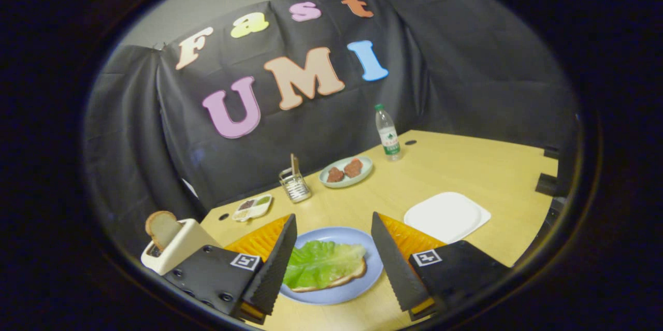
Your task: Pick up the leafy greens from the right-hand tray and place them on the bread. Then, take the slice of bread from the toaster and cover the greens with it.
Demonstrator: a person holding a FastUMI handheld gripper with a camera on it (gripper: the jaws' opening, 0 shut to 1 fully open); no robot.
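The hand-held gripper (pixel 331 263) hangs wide open and empty over the leafy greens (pixel 321 263) already lying on the bread (pixel 331 282); the toaster (pixel 178 250) perches at the worktop (pixel 466 170) edge, so a clumsy tug on its slice of bread (pixel 161 227) might tip it off.
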